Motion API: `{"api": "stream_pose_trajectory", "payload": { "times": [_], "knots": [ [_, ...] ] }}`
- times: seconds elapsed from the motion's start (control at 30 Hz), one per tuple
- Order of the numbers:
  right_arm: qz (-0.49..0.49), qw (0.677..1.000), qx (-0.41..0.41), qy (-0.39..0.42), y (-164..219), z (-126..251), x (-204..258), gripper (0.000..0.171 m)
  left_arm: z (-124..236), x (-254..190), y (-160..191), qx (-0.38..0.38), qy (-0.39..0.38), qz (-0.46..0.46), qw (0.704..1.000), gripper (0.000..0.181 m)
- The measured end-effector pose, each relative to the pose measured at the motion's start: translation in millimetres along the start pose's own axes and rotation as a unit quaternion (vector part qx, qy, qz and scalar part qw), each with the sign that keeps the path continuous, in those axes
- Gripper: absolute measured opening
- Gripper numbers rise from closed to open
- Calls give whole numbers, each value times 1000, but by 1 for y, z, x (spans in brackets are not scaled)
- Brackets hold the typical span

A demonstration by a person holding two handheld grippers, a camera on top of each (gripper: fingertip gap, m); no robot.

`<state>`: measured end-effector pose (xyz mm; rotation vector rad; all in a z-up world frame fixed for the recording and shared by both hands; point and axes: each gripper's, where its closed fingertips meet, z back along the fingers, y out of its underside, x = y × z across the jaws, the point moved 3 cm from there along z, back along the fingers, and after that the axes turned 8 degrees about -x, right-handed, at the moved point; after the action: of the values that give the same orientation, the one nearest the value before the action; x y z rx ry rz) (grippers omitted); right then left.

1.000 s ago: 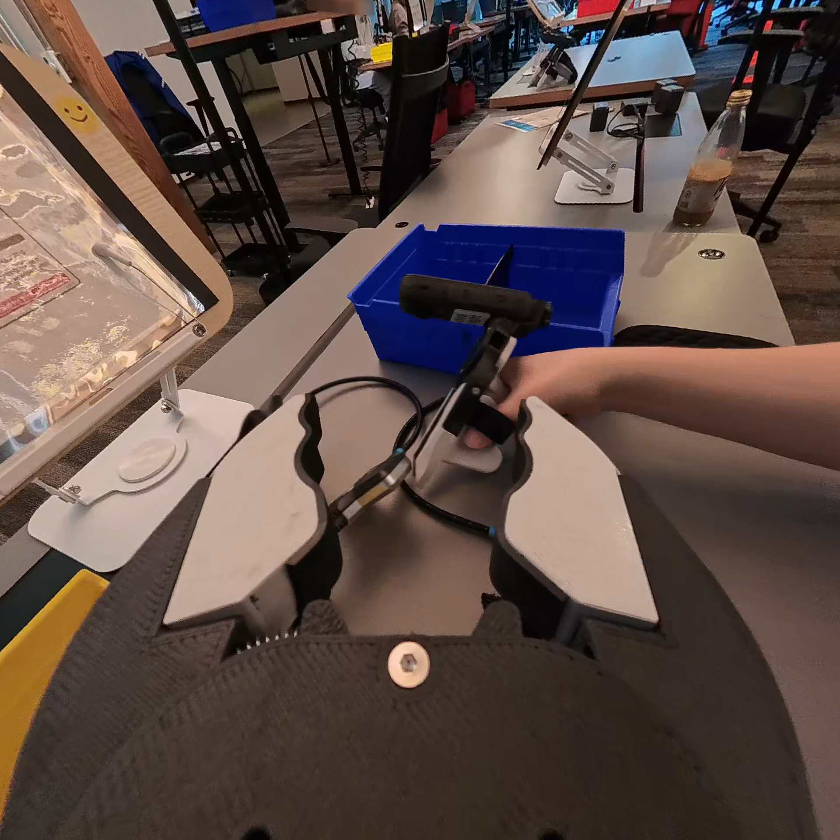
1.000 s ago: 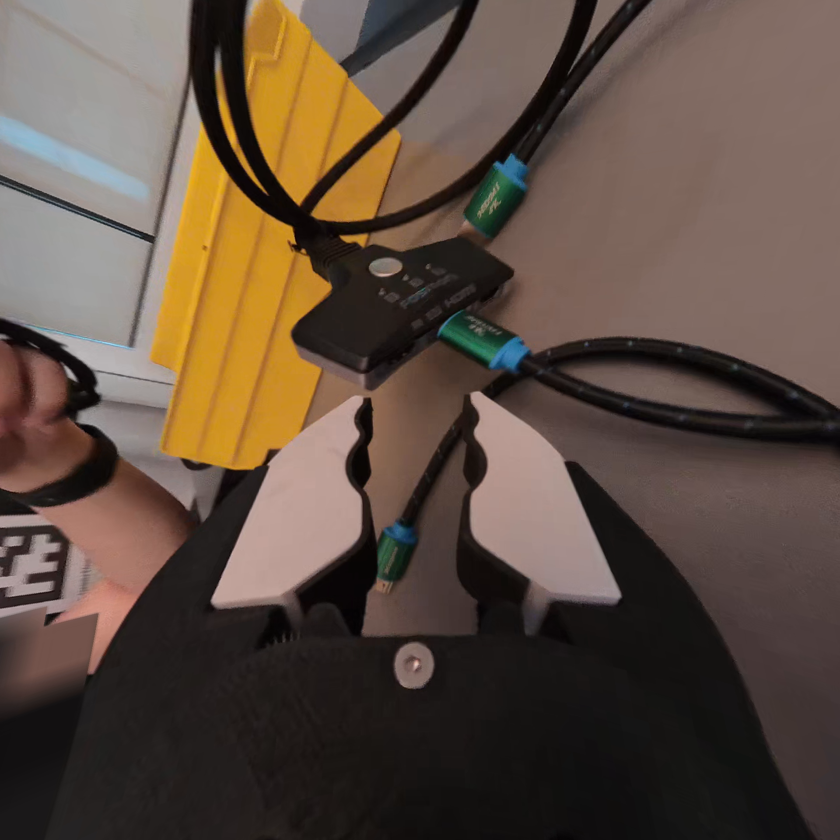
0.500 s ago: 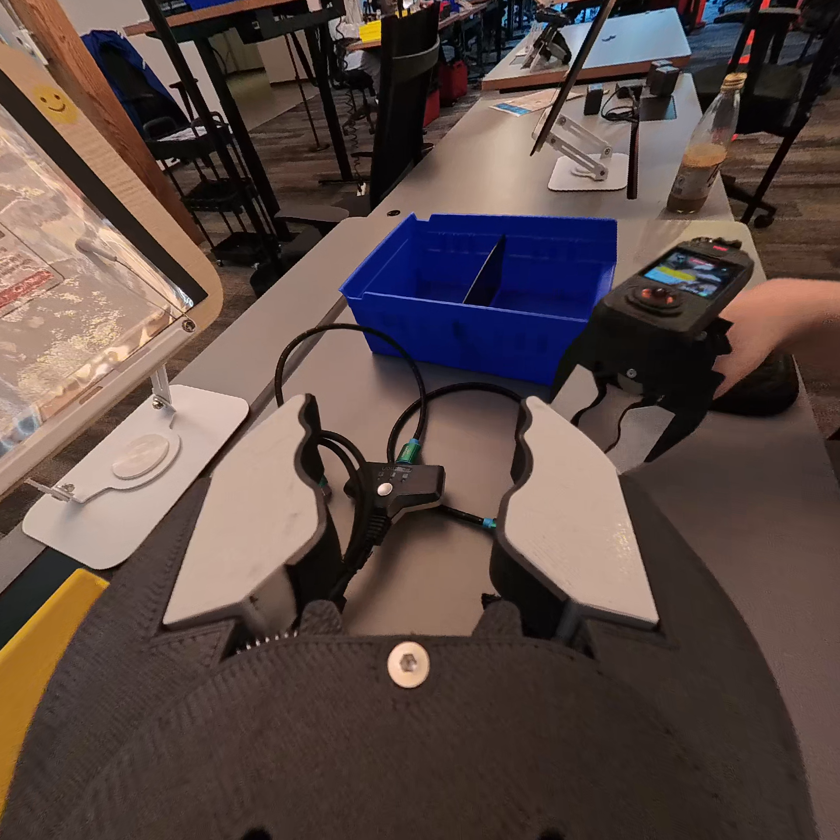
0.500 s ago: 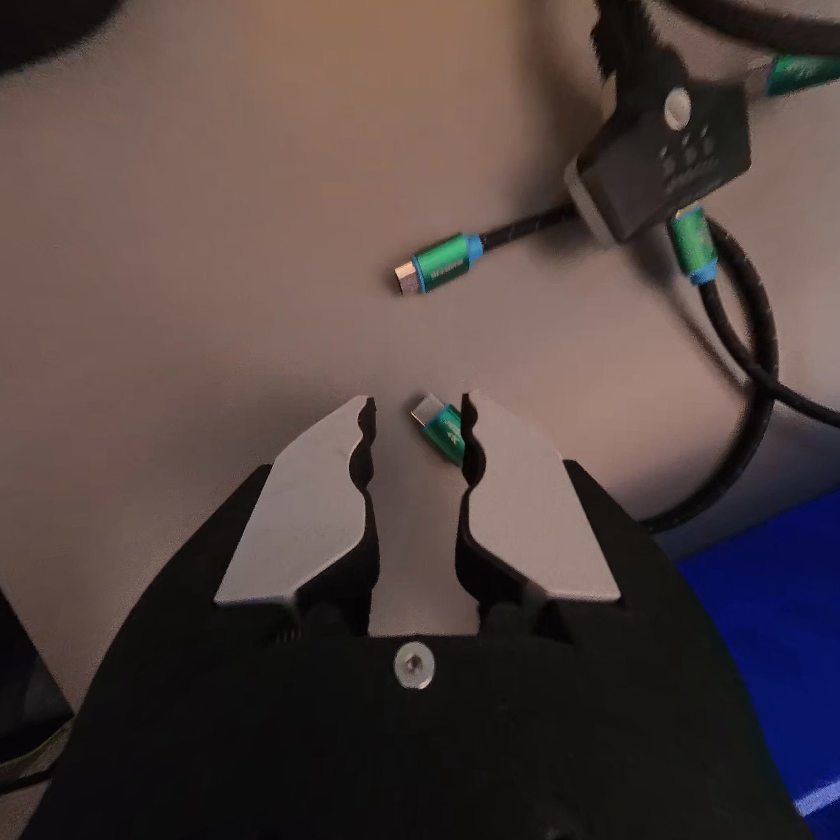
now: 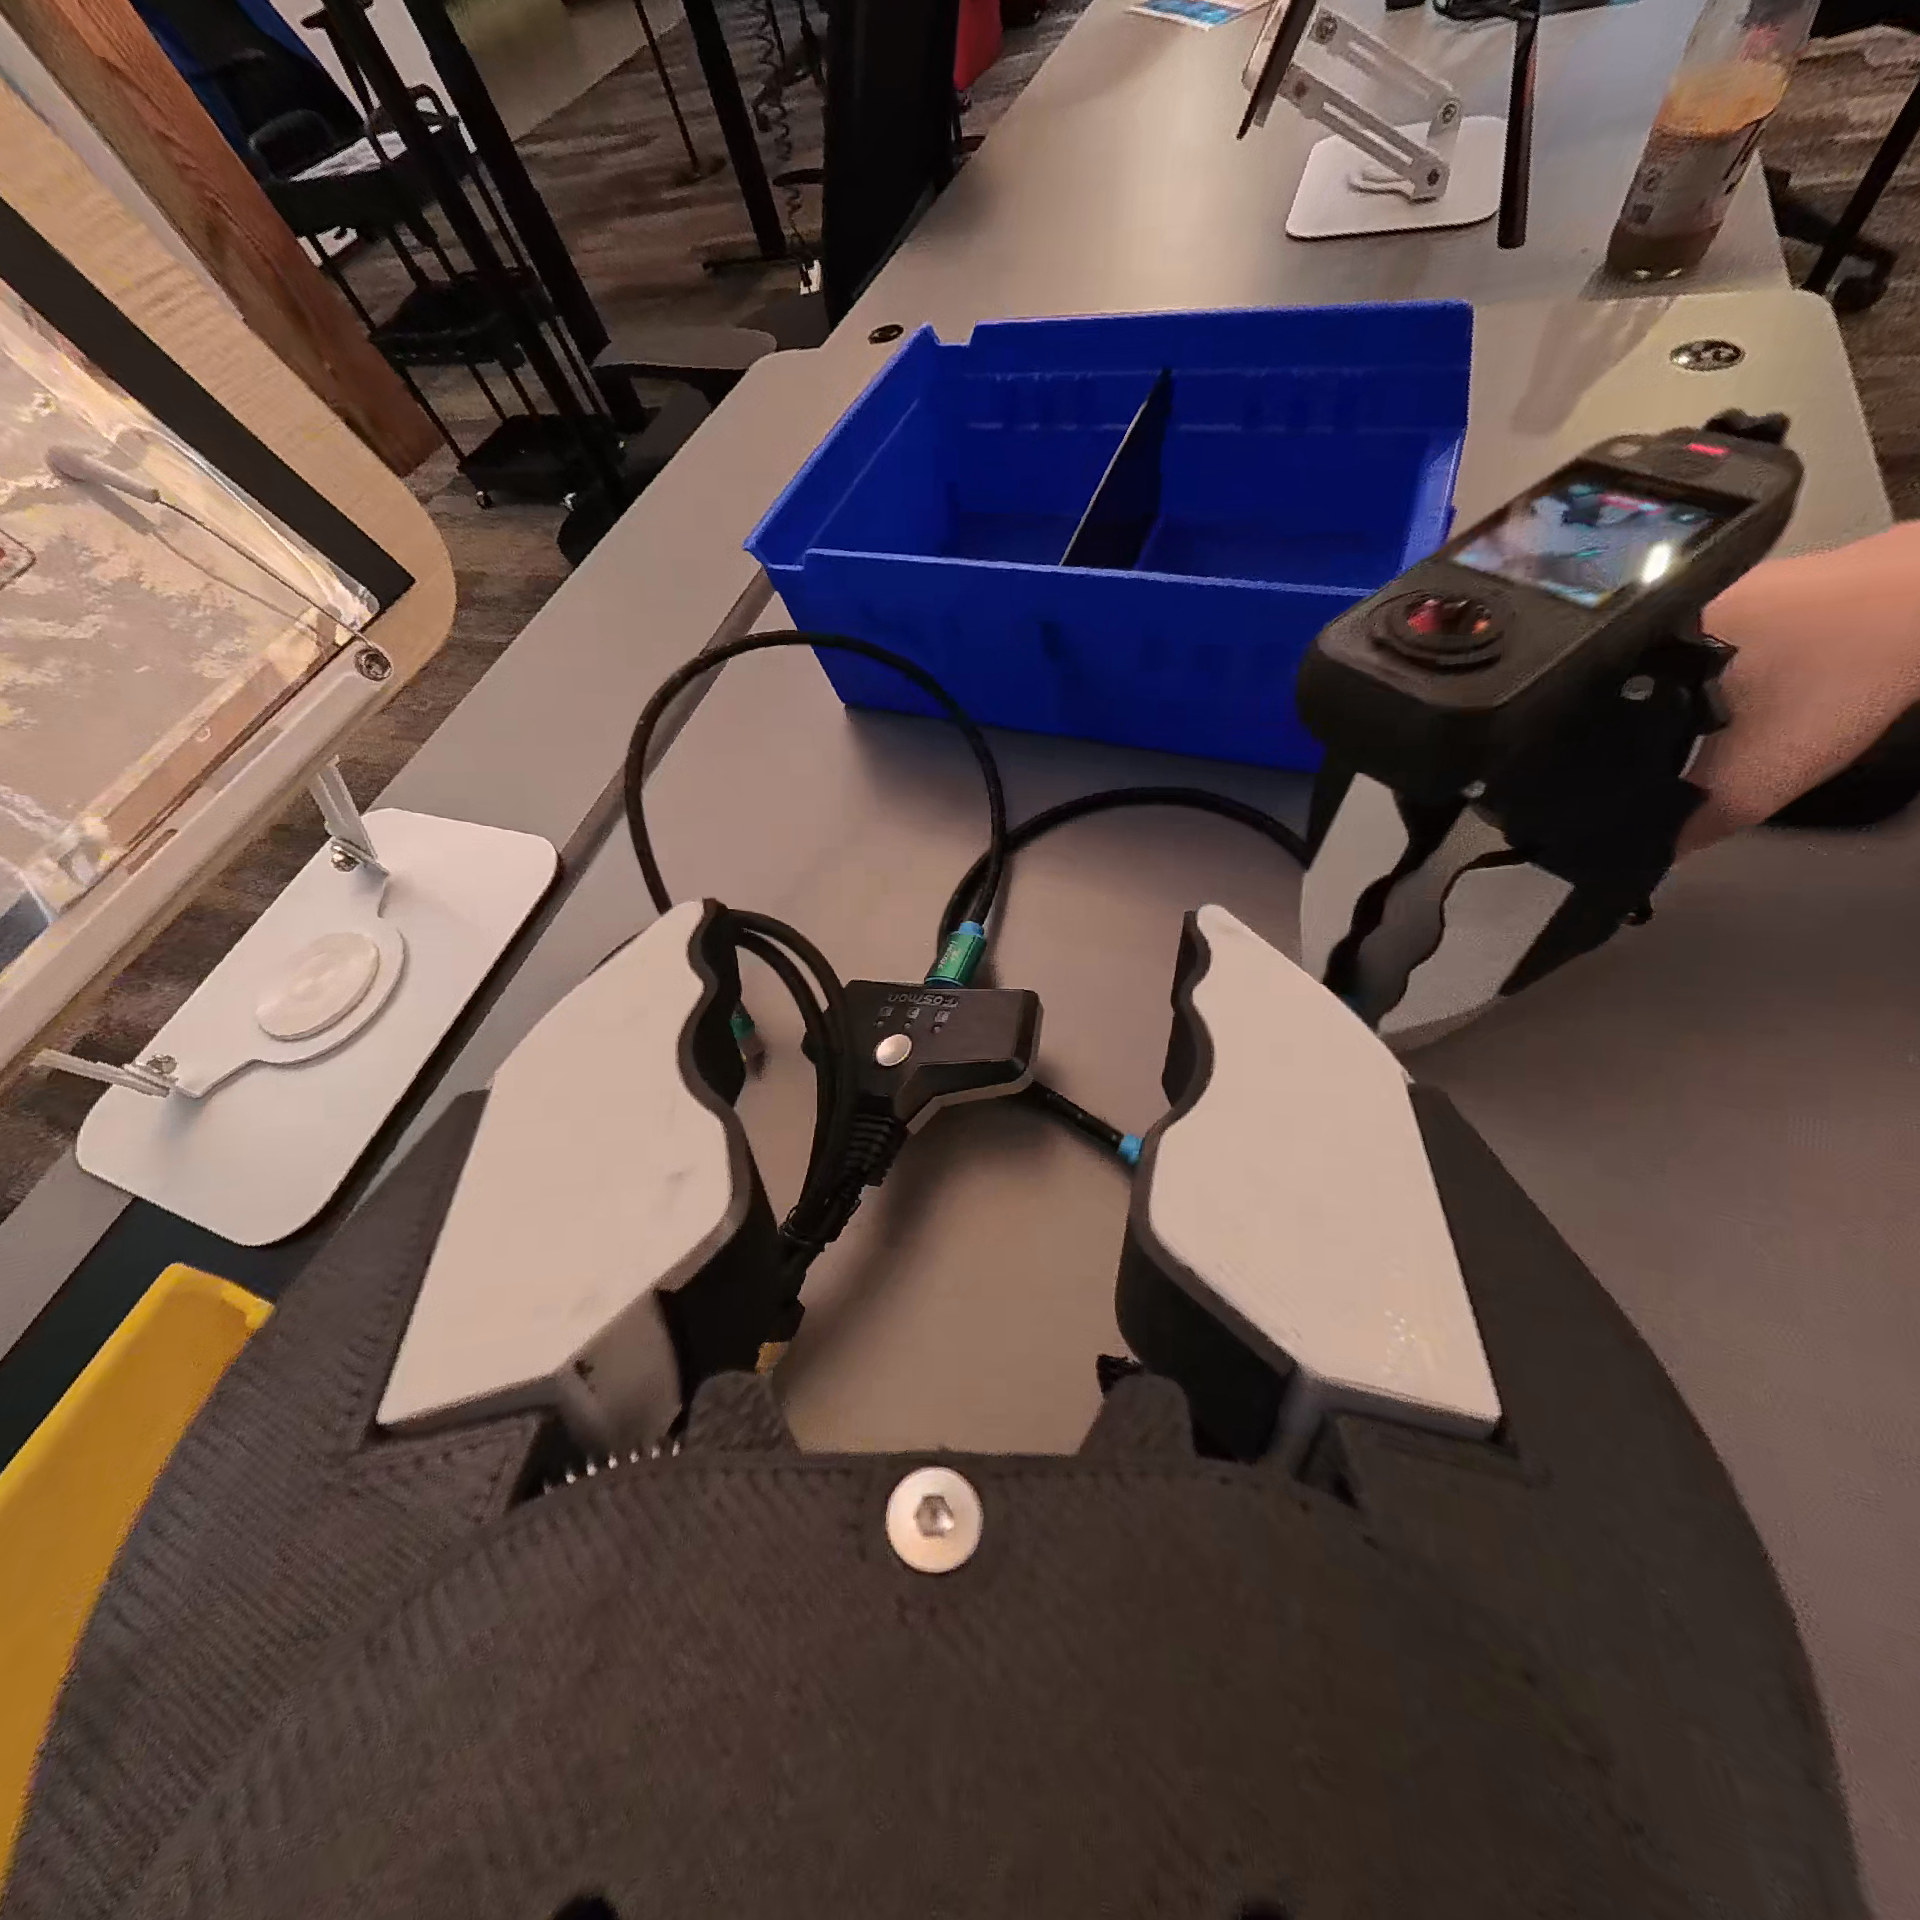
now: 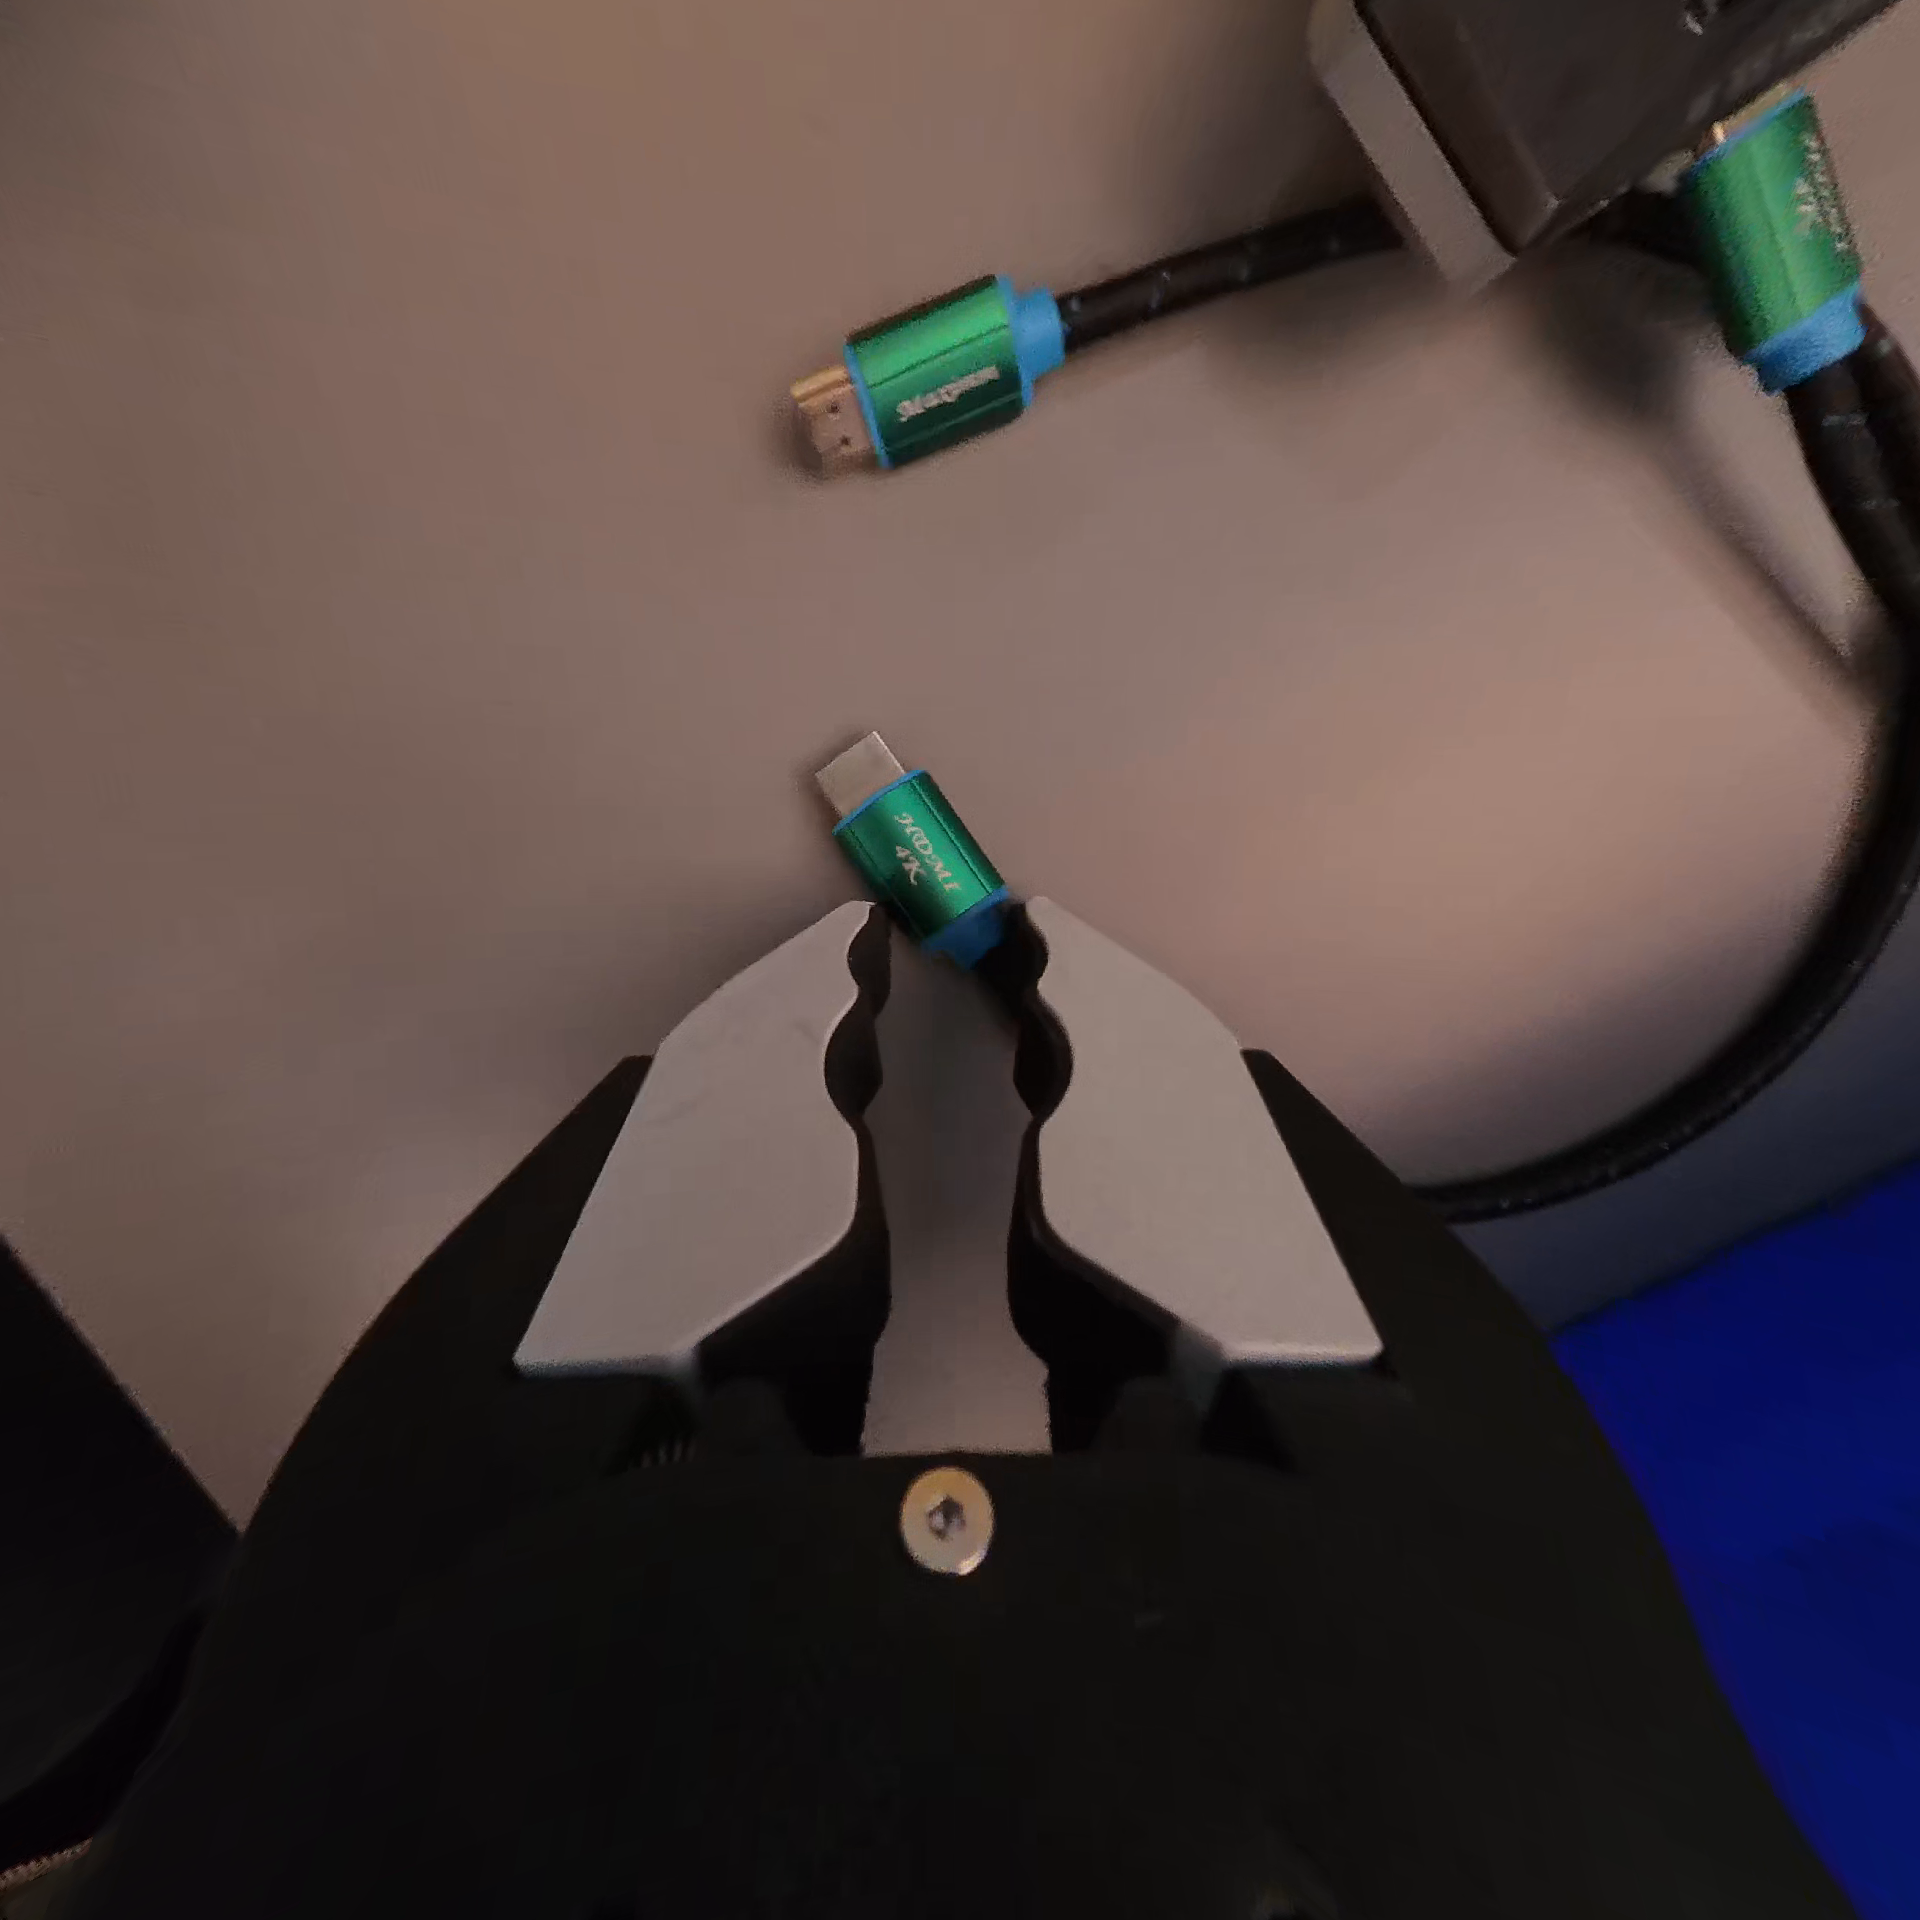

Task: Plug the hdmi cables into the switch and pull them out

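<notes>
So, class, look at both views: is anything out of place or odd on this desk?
Nothing is spilled or damaged. Two green HDMI plugs lie loose on the grey desk, unplugged: one beside the black switch, one at the tips of the open right gripper. Only one plug sits at the switch.

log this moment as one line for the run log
left hand-held gripper: open around black hdmi switch | right hand-held gripper: open, tips at loose green metal hdmi plug | one green plug in switch

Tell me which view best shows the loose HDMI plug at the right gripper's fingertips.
The right wrist view: the HDMI plug lies sharp and whole, just beyond the right gripper. In the left wrist view that gripper hides it.
</notes>
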<state>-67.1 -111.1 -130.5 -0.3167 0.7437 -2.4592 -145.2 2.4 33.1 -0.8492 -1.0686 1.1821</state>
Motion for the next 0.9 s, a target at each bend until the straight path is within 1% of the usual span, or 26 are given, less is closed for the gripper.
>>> {"api": "stream_pose_trajectory", "payload": {
  "times": [0.1,0.13,0.2,0.27,0.33,0.37,0.43,0.53,0.67,0.73,0.83,0.9],
  "knots": [
    [-35,997,-63,-33,-13,7,18,21,1,-2,1,2,12,10,1000,76],
    [-47,994,-88,-43,-19,12,22,21,1,-5,2,3,24,13,1000,71],
    [-69,986,-140,-57,-30,25,28,20,0,-19,5,16,77,33,996,55],
    [-72,977,-193,-51,-40,39,31,19,-4,-41,12,47,153,89,983,60],
    [-71,967,-242,-14,-47,52,27,18,-11,-61,20,85,217,161,959,63],
    [-70,962,-263,2,-50,56,25,18,-17,-67,24,104,228,197,948,73],
    [-68,951,-299,28,-51,61,21,18,-29,-74,32,137,232,270,925,70],
    [-73,936,-340,57,-49,61,18,18,-46,-83,42,162,234,345,894,60],
    [-50,922,-367,116,-46,58,16,18,-56,-89,59,208,211,354,887,53],
    [-35,919,-366,144,-44,56,15,18,-57,-96,61,215,234,366,875,37],
    [-5,910,-375,179,-44,56,12,17,-57,-101,60,201,287,401,846,15],
    [22,902,-387,190,-44,58,11,16,-58,-99,58,180,317,439,821,15]
  ]
}}
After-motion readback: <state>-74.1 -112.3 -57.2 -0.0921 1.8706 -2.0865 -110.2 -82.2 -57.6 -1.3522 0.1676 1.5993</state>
